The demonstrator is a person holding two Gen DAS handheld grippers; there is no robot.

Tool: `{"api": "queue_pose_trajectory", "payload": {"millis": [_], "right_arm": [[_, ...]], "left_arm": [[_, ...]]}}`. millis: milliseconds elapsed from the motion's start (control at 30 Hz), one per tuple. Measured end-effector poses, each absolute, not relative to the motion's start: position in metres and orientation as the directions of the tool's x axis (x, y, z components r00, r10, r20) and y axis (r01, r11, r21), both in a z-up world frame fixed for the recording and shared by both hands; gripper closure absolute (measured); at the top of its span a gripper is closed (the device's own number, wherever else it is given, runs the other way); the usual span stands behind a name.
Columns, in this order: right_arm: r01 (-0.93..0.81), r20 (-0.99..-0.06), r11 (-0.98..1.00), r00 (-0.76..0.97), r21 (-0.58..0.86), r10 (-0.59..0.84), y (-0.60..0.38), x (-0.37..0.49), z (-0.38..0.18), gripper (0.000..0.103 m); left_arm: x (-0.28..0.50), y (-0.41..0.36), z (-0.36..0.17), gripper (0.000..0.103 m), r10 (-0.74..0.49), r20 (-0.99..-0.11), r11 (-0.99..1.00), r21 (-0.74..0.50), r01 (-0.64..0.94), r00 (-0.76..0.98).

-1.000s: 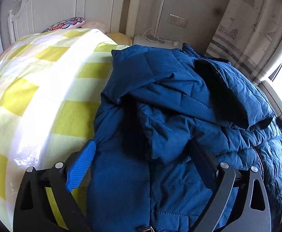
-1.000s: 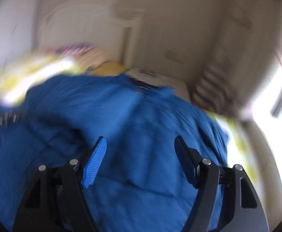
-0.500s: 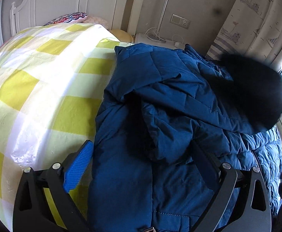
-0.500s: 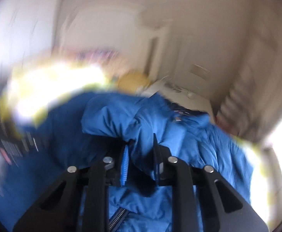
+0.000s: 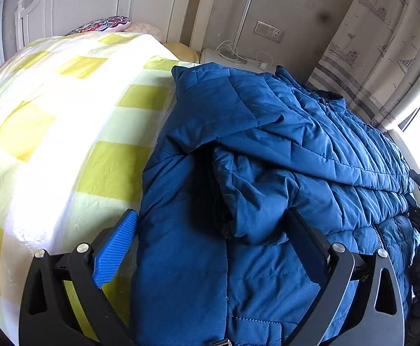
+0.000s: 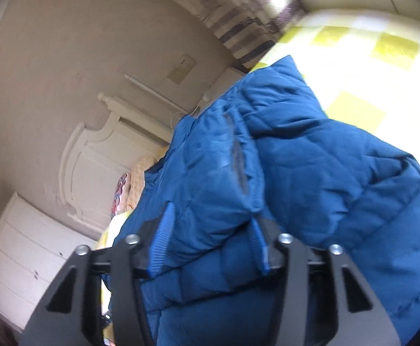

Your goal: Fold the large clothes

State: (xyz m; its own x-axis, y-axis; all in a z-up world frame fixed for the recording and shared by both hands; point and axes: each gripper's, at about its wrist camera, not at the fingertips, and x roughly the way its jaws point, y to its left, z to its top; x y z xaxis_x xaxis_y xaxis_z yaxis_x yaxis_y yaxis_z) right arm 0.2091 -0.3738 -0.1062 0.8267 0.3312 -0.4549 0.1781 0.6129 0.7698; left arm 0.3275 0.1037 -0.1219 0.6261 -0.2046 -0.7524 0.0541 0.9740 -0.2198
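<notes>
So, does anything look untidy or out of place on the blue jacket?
Nothing is spilled or damaged. But the blue jacket on the checked bedcover lies uneven: a crumpled part, probably a sleeve, bulges out from under the folded-over top layer, with a dark gap beside it.

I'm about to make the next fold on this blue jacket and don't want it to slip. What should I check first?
1. Left claw open: ok, its jaws stand wide over the near edge of the jacket.
2. Right claw grip: cannot tell. Its jaws have just been opening, with a jacket fold between them.
3. Jacket lying flat: not ok, the top layer is bunched and creased.
4. Jacket wholly on the checked bedspread: cannot tell, its far side runs out of view.
</notes>
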Motion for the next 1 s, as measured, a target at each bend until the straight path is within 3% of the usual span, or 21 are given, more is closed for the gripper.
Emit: {"api": "queue_pose_trajectory", "payload": {"millis": [33, 100, 167, 300, 367, 500, 600, 700, 767, 900, 1000], "right_arm": [[0.181, -0.462, 0.617, 0.823, 0.766, 0.332, -0.374, 0.211, -0.106, 0.053], [0.181, -0.472, 0.619, 0.811, 0.764, 0.346, -0.377, 0.220, -0.106, 0.077], [0.161, -0.454, 0.624, 0.822, 0.765, 0.344, -0.374, 0.215, -0.102, 0.087], [0.104, -0.376, 0.668, 0.884, 0.737, 0.277, -0.364, 0.196, -0.074, 0.090], [0.132, -0.391, 0.666, 0.884, 0.734, 0.256, -0.368, 0.187, -0.079, 0.090], [0.238, -0.511, 0.629, 0.808, 0.740, 0.294, -0.372, 0.197, -0.112, 0.087], [0.262, -0.505, 0.639, 0.832, 0.723, 0.231, -0.377, 0.185, -0.096, 0.074], [0.285, -0.465, 0.749, 0.885, 0.598, 0.035, -0.366, 0.164, -0.055, 0.066], [0.230, -0.451, 0.827, 0.892, 0.514, 0.032, -0.350, 0.171, -0.033, 0.057], [0.075, -0.531, 0.977, 0.846, 0.201, 0.044, -0.296, 0.208, -0.015, 0.054], [0.069, -0.644, 0.996, 0.765, 0.053, -0.018, -0.284, 0.233, -0.045, 0.054]], "left_arm": [[0.328, 0.103, -0.122, 0.006, -0.204, -0.753, 0.974, -0.220, 0.054, 0.626], [0.328, 0.103, -0.122, 0.006, -0.203, -0.753, 0.975, -0.217, 0.054, 0.626], [0.327, 0.104, -0.122, 0.006, -0.203, -0.753, 0.975, -0.217, 0.054, 0.626], [0.326, 0.103, -0.122, 0.006, -0.199, -0.754, 0.976, -0.213, 0.054, 0.626], [0.326, 0.104, -0.122, 0.006, -0.199, -0.755, 0.976, -0.212, 0.054, 0.625], [0.326, 0.103, -0.122, 0.006, -0.199, -0.754, 0.976, -0.213, 0.054, 0.626], [0.326, 0.103, -0.122, 0.006, -0.200, -0.754, 0.975, -0.215, 0.053, 0.625], [0.326, 0.102, -0.122, 0.006, -0.199, -0.755, 0.975, -0.214, 0.053, 0.625], [0.326, 0.102, -0.122, 0.006, -0.200, -0.755, 0.975, -0.214, 0.053, 0.625], [0.326, 0.102, -0.122, 0.006, -0.200, -0.755, 0.975, -0.215, 0.052, 0.625], [0.326, 0.102, -0.121, 0.006, -0.200, -0.754, 0.975, -0.216, 0.052, 0.625]]}}
